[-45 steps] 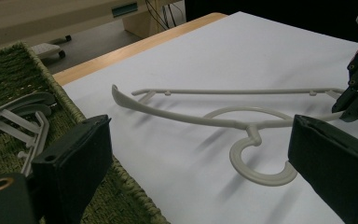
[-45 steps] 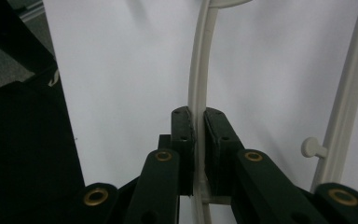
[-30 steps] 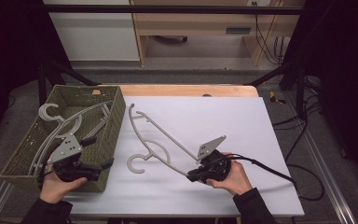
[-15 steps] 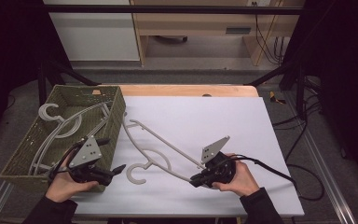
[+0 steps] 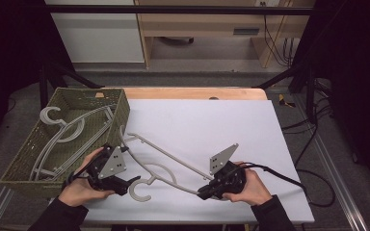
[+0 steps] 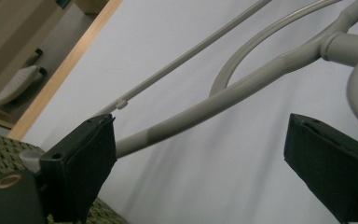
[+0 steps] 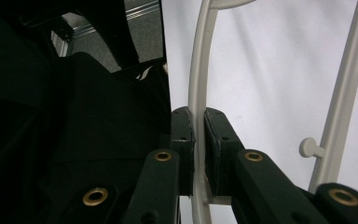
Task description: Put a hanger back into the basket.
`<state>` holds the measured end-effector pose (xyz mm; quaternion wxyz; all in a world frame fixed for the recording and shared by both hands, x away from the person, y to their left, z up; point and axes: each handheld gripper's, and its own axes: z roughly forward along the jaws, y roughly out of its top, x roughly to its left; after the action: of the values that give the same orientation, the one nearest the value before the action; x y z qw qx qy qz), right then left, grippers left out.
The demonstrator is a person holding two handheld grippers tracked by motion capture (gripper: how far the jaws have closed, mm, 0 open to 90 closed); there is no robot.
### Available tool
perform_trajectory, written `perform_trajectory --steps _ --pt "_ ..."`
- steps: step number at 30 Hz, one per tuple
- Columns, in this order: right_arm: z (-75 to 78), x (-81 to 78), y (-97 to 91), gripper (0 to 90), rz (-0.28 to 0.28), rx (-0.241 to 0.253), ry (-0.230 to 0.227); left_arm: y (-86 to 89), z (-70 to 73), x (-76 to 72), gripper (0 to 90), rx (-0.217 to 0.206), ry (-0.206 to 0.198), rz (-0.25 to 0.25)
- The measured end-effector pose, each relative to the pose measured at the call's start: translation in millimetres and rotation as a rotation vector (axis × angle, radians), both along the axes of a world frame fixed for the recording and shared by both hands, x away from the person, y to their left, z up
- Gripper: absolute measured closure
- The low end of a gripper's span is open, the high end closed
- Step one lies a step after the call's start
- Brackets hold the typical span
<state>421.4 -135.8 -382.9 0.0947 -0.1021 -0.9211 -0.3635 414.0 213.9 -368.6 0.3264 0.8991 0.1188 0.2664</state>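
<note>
Woven green basket (image 5: 26, 154) at the table's left edge contains further grey hangers (image 5: 62, 134). Left gripper (image 5: 131, 183), jaws spread and just closing slightly, straddles the hanger (image 5: 168, 156) shoulder without contact. The smooth grey plastic hanger lies diagonally on the white table (image 5: 231, 125). Right gripper (image 5: 201, 195) pinches its lower arm. Right half unobstructed.

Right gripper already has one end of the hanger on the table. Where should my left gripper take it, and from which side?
Take the hanger on its curved shoulder arm, just short of the thicker neck below the hook. Come from the basket side, where the left gripper already sits with open jaws astride that arm. The arm is thin, round and bare there. The right gripper pinches the far end.
</note>
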Motion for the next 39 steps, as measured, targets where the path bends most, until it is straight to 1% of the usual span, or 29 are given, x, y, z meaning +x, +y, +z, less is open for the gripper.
perform_trajectory --steps 2,3,4,5,9,10,11,12,14,16,18,19,20,21,22,23,26,27,30,32,33,35,36,37,38,39 --pt "0.5 -0.8 -0.4 83.3 0.007 0.000 0.007 -2.4 -0.1 -0.5 11.3 0.010 -0.010 -0.009" --pt "0.4 -1.2 -0.2 83.3 0.013 0.007 0.011 -3.2 -0.4 -0.6 12.2 0.006 -0.012 -0.011" --pt "0.0 -1.4 -0.1 83.3 0.018 0.013 0.013 -4.5 -0.9 -0.4 13.3 0.012 -0.013 -0.012" --pt "0.0 -2.0 0.0 83.2 0.027 0.016 0.007 -5.8 -1.6 -0.6 15.3 0.037 -0.018 -0.011" --pt "0.3 -3.0 0.4 83.3 0.035 0.017 0.012 -6.9 -2.4 -2.2 20.6 0.053 -0.030 -0.022" --pt "0.3 -3.1 0.6 83.3 0.041 0.023 0.014 -7.0 -2.4 -2.4 20.6 0.059 -0.033 -0.024" --pt "1.2 -4.0 0.4 83.2 0.040 0.022 0.017 -7.3 -2.7 -2.7 24.5 0.062 -0.035 -0.025" --pt "1.9 -4.6 -0.3 83.3 0.041 0.022 0.019 -8.1 -3.1 -3.0 26.2 0.077 -0.039 -0.030" --pt "1.8 -4.5 -0.4 83.2 0.048 0.028 0.021 -8.8 -3.7 -3.1 27.9 0.081 -0.040 -0.032" --pt "3.1 -5.7 -1.5 83.2 0.046 0.019 0.021 -10.2 -4.2 -3.5 33.6 0.101 -0.056 -0.037" --pt "2.8 -6.1 -1.4 83.2 0.048 0.023 0.025 -11.3 -4.6 -3.4 34.9 0.112 -0.065 -0.037" --pt "2.2 -6.1 -1.2 83.2 0.053 0.023 0.020 -11.3 -4.6 -3.2 39.1 0.116 -0.068 -0.037" --pt "2.2 -6.1 -1.2 83.2 0.053 0.023 0.020 -11.3 -4.7 -3.0 39.1 0.116 -0.069 -0.036" --pt "1.9 -6.0 -1.0 83.2 0.055 0.024 0.020 -11.3 -4.9 -2.8 41.8 0.117 -0.071 -0.035" --pt "1.5 -5.6 -0.8 83.2 0.055 0.026 0.020 -11.4 -5.0 -2.5 46.2 0.121 -0.071 -0.034" --pt "1.8 -5.6 -1.1 83.2 0.052 0.023 0.021 -11.9 -5.6 -3.1 47.1 0.130 -0.085 -0.034" --pt "2.2 -5.0 -1.7 83.1 0.055 0.026 0.026 -12.7 -6.6 -3.6 48.9 0.127 -0.094 -0.032" --pt "2.8 -4.2 -2.7 83.0 0.054 0.026 0.011 -12.1 -6.0 -4.2 51.2 0.137 -0.109 -0.038" --pt "4.4 -3.9 -4.3 82.8 0.047 0.030 0.001 -11.1 -6.1 -4.8 53.2 0.126 -0.116 -0.034" --pt "5.5 -3.0 -5.6 82.6 0.050 0.044 -0.010 -9.5 -5.3 -4.9 56.7 0.134 -0.119 -0.041" --pt "6.3 -3.1 -6.3 82.5 0.046 0.039 -0.017 -9.8 -6.0 -5.3 57.2 0.124 -0.125 -0.039" --pt "7.4 -3.5 -7.4 82.5 0.042 0.036 -0.027 -11.0 -5.6 -5.8 58.0 0.139 -0.137 -0.040" --pt "7.4 -3.4 -7.8 82.5 0.042 0.039 -0.035 -11.5 -5.3 -5.8 58.4 0.139 -0.141 -0.040" --pt "7.5 -3.2 -8.6 82.4 0.042 0.043 -0.046 -11.9 -4.9 -5.6 58.7 0.135 -0.145 -0.040" --pt "8.3 -3.6 -9.7 82.3 0.035 0.042 -0.053 -12.3 -5.0 -5.5 59.1 0.121 -0.153 -0.039" --pt "10.2 -3.3 -12.0 82.2 0.032 0.050 -0.069 -12.6 -4.5 -5.4 60.0 0.116 -0.157 -0.037"
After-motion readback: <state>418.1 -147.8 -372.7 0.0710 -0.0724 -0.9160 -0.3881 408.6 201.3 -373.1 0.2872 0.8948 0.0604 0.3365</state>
